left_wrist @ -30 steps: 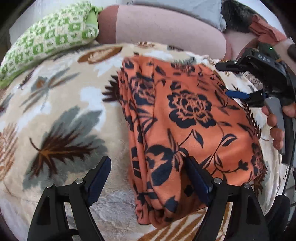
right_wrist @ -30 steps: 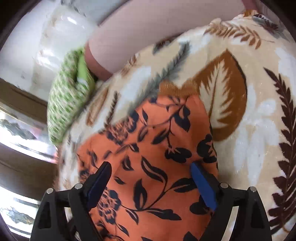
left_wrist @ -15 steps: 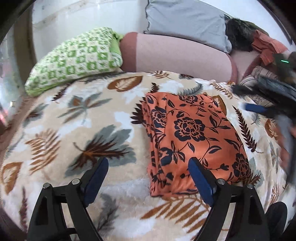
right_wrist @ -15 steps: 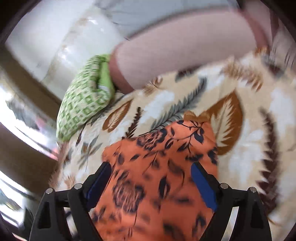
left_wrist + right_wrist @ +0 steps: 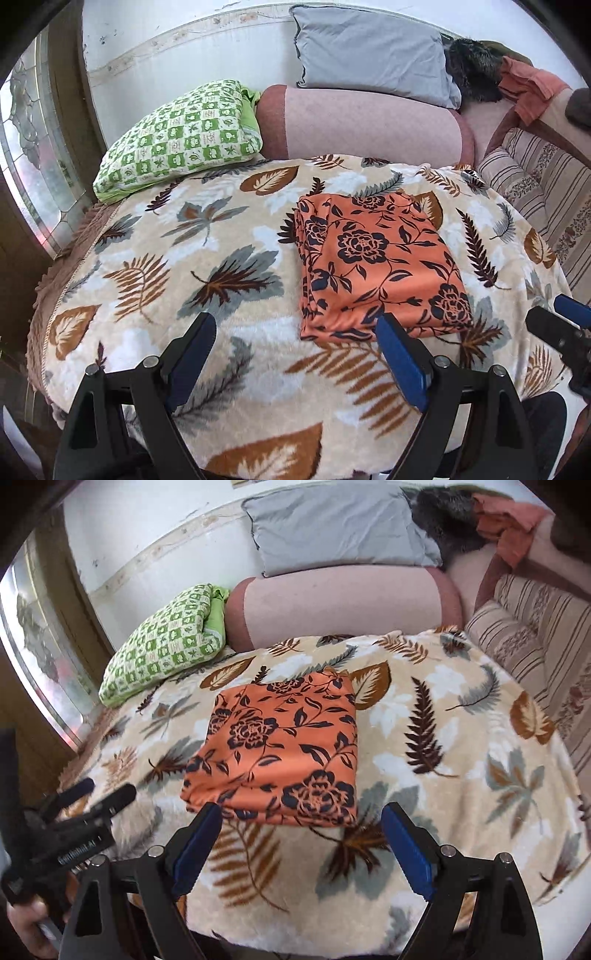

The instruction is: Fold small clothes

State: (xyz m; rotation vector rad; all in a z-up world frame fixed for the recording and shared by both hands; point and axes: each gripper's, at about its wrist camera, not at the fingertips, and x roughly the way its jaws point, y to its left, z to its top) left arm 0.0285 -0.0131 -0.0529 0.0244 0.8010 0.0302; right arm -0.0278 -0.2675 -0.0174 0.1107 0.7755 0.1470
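A second ago my left gripper (image 5: 297,363) had one pad touching the orange flowered cloth (image 5: 373,262), and my right gripper (image 5: 301,843) was right over it. Now both have pulled back and up, so the whole folded cloth shows and much more of the bed. My left view shows the tip of my right gripper at the far right edge. My right view shows my left gripper and the hand (image 5: 26,932) holding it, low on the left. The cloth lies flat on the leaf blanket (image 5: 221,280), past my jaws, touching neither. Both pairs of jaws are spread wide, with nothing between them.
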